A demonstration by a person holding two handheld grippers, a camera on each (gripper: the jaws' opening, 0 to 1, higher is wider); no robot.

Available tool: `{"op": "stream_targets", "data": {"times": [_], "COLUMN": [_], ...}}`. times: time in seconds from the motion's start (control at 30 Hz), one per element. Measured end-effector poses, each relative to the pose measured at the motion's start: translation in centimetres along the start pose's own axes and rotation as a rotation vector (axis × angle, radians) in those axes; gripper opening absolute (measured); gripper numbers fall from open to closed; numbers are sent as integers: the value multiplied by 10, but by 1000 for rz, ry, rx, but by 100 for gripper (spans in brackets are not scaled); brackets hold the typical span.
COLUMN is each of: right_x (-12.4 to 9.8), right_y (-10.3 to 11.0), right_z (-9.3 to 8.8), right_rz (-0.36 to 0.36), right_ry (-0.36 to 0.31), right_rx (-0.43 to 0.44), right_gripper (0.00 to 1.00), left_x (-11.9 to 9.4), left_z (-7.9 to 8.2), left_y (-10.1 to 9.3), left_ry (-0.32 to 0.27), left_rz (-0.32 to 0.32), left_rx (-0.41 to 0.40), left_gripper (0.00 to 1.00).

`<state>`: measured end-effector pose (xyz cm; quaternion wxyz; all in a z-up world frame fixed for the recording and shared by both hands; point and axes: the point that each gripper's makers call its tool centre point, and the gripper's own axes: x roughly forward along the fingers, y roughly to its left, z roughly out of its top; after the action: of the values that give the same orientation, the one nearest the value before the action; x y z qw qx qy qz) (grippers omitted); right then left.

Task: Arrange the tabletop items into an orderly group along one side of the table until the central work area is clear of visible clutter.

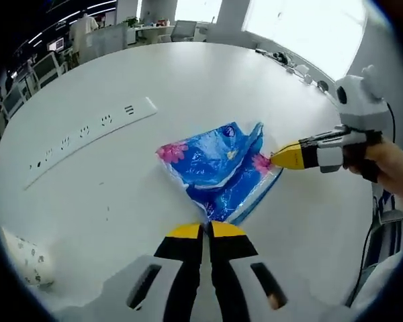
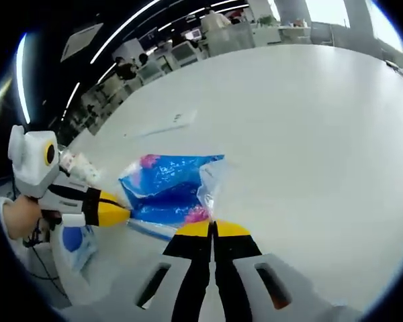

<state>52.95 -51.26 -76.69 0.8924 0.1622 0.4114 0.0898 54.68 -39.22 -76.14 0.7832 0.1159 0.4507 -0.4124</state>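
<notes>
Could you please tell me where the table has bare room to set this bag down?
Bare white table beyond the blue plastic bag, past the power strip. Crowded at the bag, where the left hand-held gripper and right hand-held gripper grip its edges.

- Bare white table (image 1: 188,80) stretches far beyond the blue plastic bag (image 1: 218,168), open for passage.
- A flush socket strip (image 1: 87,131) lies left of the bag, well apart, flat in the surface.
- The right gripper (image 1: 274,157) blocks the bag's right corner; the left gripper (image 1: 207,230) closes off its near edge.
- A patterned packet (image 1: 27,258) sits near the table's left edge.
</notes>
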Motion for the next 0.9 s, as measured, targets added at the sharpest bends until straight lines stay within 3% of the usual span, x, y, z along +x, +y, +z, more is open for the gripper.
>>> {"op": "stream_targets", "data": {"times": [0.23,0.43,0.57,0.77,0.9], "right_x": [0,-3,-1,-9,-14], "right_y": [0,4,3,8,6], "right_z": [1,0,0,3,4], "right_rz": [-1,-14,-8,-10,-30], "right_ry": [-5,-4,-2,-59,-79], "right_rx": [4,-28,-48,-64,-95], "right_gripper": [0,0,5,25,47], "left_x": [1,-1,-3,-11,-17], "left_z": [-1,1,7,14,17], "left_y": [-1,-1,2,-2,-3], "left_ry": [-10,-19,-54,-93,-125], "left_rz": [-2,7,14,22,32], "left_rx": [-48,-38,-55,-39,-42], "left_gripper": [1,2,17,30,46]}}
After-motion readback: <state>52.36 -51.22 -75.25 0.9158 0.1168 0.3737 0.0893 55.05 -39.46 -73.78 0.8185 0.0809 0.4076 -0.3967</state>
